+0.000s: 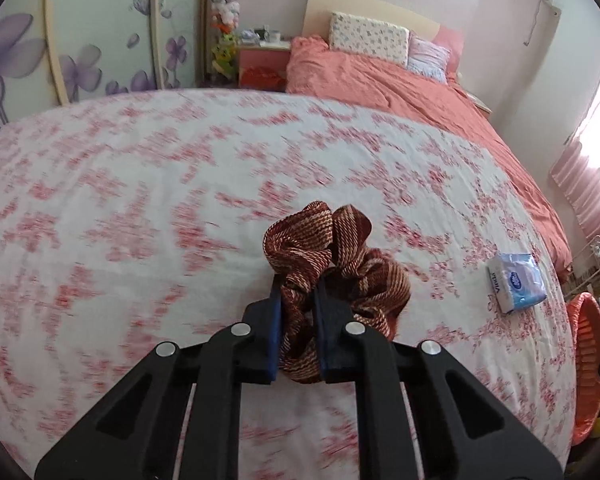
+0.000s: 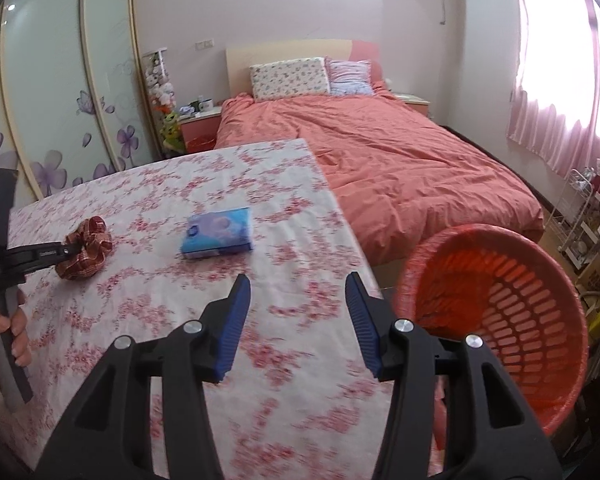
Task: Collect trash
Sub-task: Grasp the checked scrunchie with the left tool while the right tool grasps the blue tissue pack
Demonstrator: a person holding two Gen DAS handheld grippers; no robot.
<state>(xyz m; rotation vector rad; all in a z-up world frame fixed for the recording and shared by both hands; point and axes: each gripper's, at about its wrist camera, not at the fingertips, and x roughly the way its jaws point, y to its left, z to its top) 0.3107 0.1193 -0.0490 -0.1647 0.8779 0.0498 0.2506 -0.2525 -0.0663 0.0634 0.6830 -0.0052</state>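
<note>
Left gripper (image 1: 298, 300) has the scrunchie (image 1: 332, 264), jaws clamped tight on a fold of that red-and-tan striped fabric, the rest of the loop bunching out past the tips. From the right wrist view the scrunchie (image 2: 85, 254) sits at the far left of the bench (image 2: 300, 360), low over or perhaps resting on the floral cloth; I cannot tell which. Pinching just one fold makes sense: soft, springy fabric squashes down and gives the jaws plenty to bite. Over on the other side, the right gripper (image 2: 298, 292) hovers with jaws spread wide and nothing between them, aimed across the bench, with the blue tissue pack (image 2: 219, 233) lying flat on the cloth further ahead and a little to its left. That looks like its likely next pickup. And the orange basket (image 2: 500, 320) waits just off the bench's right edge, tilted so its mouth faces the work, handy for dropping things in. So the scrunchie has the whole width of the bench to cross; a light piece, unlikely to slip, though a loose loop might snag on the basket rim.
</note>
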